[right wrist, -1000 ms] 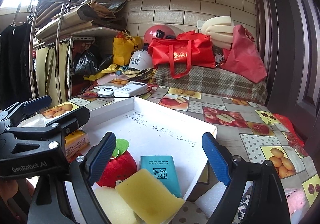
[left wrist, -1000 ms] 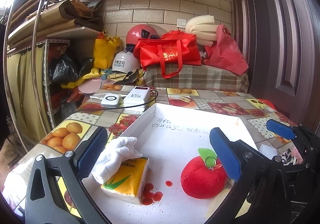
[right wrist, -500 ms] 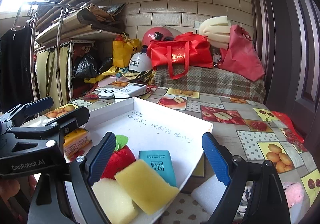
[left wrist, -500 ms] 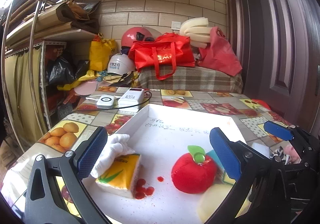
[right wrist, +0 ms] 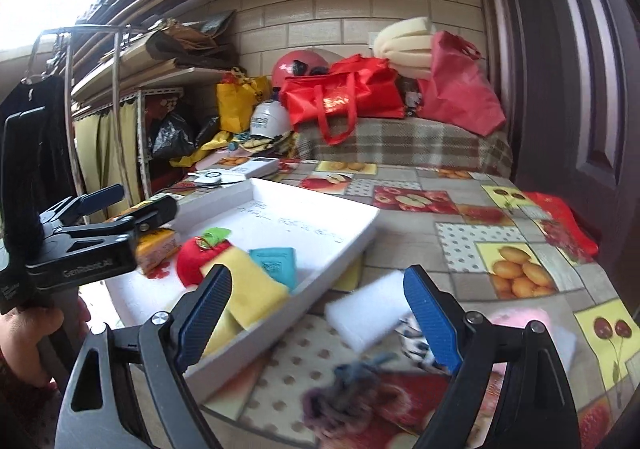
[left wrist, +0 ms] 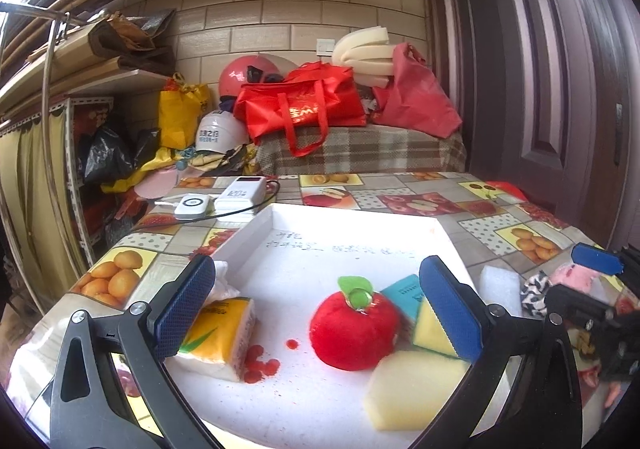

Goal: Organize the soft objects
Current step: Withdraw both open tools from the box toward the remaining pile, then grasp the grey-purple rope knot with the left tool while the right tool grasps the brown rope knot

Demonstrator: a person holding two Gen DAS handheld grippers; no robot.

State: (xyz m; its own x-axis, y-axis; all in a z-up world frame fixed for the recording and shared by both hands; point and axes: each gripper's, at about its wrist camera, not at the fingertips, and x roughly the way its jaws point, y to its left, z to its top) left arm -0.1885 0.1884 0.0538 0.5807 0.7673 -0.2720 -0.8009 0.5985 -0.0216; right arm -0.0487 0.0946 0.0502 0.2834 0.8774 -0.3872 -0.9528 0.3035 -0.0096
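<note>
A white tray point(left wrist: 344, 221) holds a red plush apple point(left wrist: 354, 329), a yellow tissue pack point(left wrist: 218, 333), a teal packet point(left wrist: 404, 293), a yellow sponge point(left wrist: 430, 331) and a pale sponge point(left wrist: 412, 389). My left gripper point(left wrist: 316, 305) is open and empty over the tray's near side. My right gripper point(right wrist: 316, 309) is open and empty, right of the tray point(right wrist: 352, 245), above a white foam block point(right wrist: 364, 313), a purple-blue yarn bundle point(right wrist: 340, 397), a black-and-white cloth point(right wrist: 412, 341) and a pink plush point(right wrist: 516, 319). The apple point(right wrist: 196, 261) shows there too.
The table point(right wrist: 460, 249) has a fruit-print cloth. Two white devices point(left wrist: 224, 199) with a cable lie behind the tray. A red cloth point(right wrist: 560, 221) lies at the table's right edge by a dark door. Bags and helmets are piled behind.
My right gripper has swung right and down, off the tray, to the loose soft things on the cloth. My left gripper has drawn back slightly, and the sponges have come into its view.
</note>
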